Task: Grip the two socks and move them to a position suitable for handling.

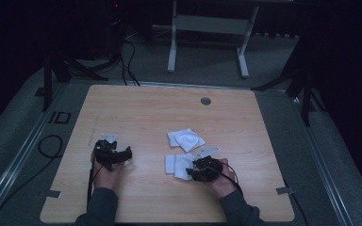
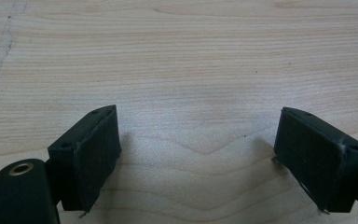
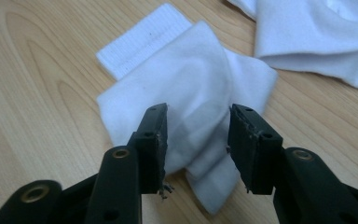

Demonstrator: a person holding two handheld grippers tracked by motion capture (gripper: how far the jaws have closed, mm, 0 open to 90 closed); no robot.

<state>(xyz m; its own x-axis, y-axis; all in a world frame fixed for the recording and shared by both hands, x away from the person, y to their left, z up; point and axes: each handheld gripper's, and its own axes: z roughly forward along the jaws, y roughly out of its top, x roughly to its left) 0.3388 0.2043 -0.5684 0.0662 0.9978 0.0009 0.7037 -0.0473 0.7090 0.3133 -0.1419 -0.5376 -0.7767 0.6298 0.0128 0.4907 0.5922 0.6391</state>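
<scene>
A folded white sock [image 3: 186, 107] is seen on the wooden table [image 1: 136, 108], lying flat, ribbed cuff away from the right gripper [image 3: 196, 140]. The right gripper is held over the sock's near end with its jaws parted; a gap is seen between each pad and the fabric, so the sock is released, not pinched, though cloth sits between the jaws. In the high view the same sock [image 1: 175, 162] is found just beside the right gripper [image 1: 199, 170], on its left. A second white sock [image 1: 185, 139], crumpled, is placed just beyond the folded sock, edges near or touching; contact cannot be told. In the right gripper view it [image 3: 317, 37] is seen past the folded sock, upper right. The left gripper [image 2: 196, 140] is held well apart from the folded sock, to its left, jaws wide and unclenched over bare wood. A round grommet [image 1: 205, 100] is set in the table well beyond both socks. Nothing is lying between the folded sock and either gripper.
</scene>
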